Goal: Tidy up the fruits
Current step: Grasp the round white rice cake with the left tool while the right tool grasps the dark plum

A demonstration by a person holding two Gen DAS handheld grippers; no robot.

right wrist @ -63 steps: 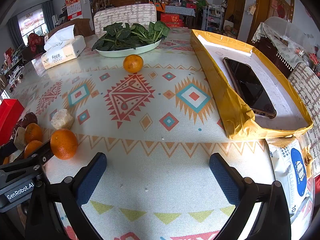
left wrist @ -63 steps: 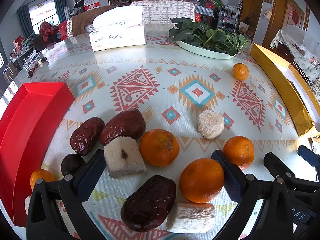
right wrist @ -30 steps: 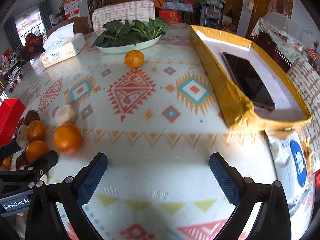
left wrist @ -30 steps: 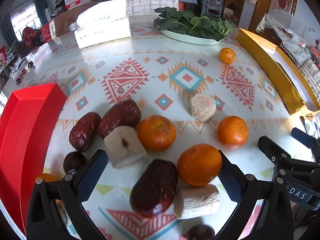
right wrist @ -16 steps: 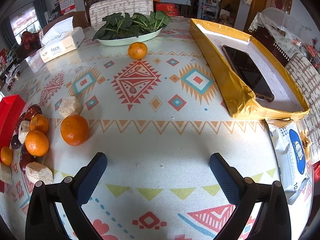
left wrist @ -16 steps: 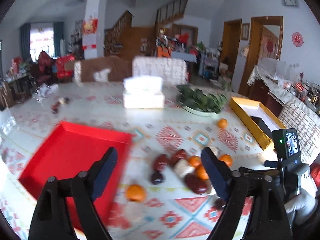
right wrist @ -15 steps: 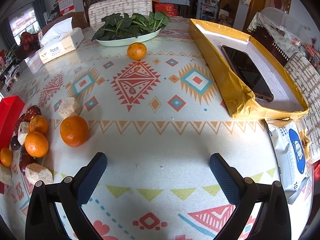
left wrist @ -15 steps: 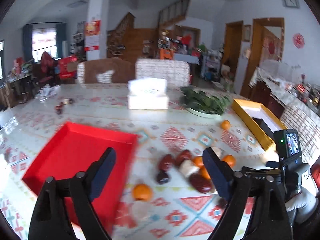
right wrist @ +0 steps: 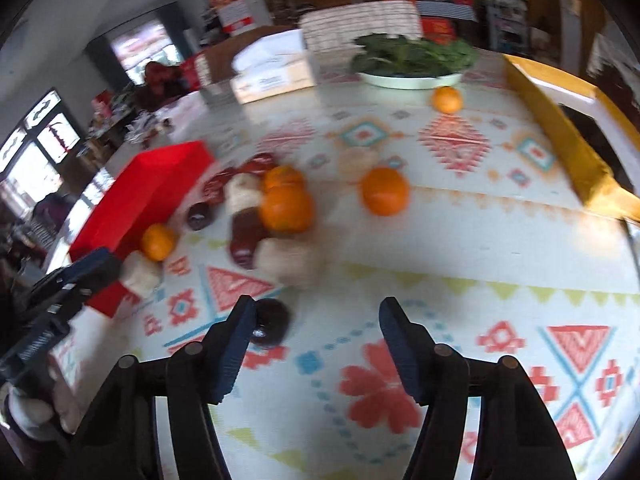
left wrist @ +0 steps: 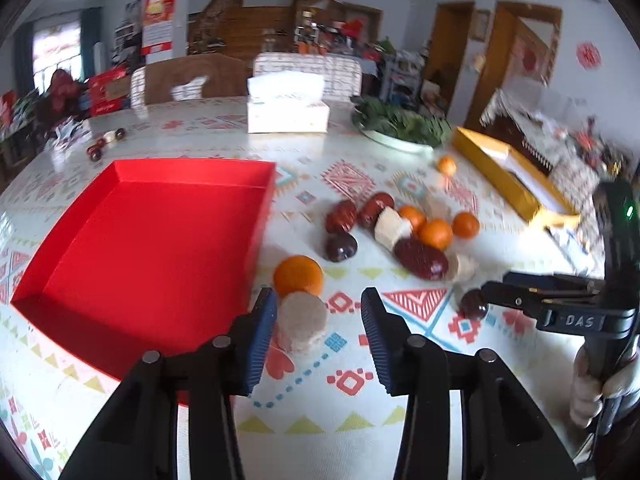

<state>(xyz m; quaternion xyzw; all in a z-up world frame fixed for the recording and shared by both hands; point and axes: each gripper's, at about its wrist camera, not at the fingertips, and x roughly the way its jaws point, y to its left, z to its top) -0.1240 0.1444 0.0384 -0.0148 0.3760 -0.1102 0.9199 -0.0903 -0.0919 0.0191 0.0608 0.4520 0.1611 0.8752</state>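
Only left wrist shows red tray's (left wrist: 152,248) floor.

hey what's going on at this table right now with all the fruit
A person holds a gripper in each hand over a patterned table strewn with oranges, red dates and pale cake pieces. The left gripper is closing around a round pale cake piece beside the empty red tray, pads not yet pressing on both sides. The right gripper is closing near a small dark fruit by its left finger. Nothing is in the tray yet.
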